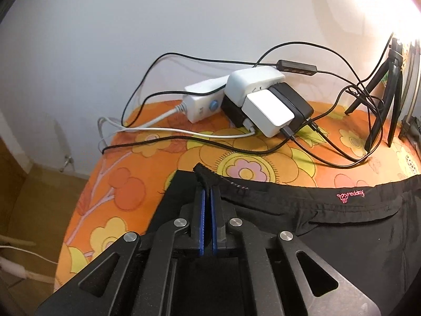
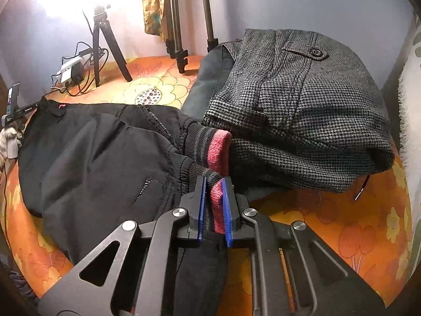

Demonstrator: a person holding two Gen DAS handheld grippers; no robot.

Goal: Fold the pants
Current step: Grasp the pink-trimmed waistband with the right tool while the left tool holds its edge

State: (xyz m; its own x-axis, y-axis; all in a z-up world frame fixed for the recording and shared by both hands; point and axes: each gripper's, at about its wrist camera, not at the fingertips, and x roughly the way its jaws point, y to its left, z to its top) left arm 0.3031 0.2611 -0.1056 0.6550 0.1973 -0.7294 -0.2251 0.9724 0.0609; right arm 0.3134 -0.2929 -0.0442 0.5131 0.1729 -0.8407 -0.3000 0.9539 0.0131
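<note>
Left gripper [image 1: 208,197]: clamped on waistband corner of black fabric pants [image 1: 329,237], bed's corner.
Right gripper [image 2: 214,197]: pinching pink-banded ribbed cuff [image 2: 216,197].
Long axis: stretched between both grippers.

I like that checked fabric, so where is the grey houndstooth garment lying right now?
In the right wrist view the grey houndstooth garment lies folded on the orange flowered cover, right of the black pants, touching their pink-edged cuffs.

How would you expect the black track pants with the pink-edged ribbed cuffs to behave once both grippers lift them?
The black track pants look thin and creased, so they will probably sag between the left gripper at the waistband and the right gripper on the cuff. Probably light. The smooth fabric might slip, though the ribbed cuff should hold better.
</note>
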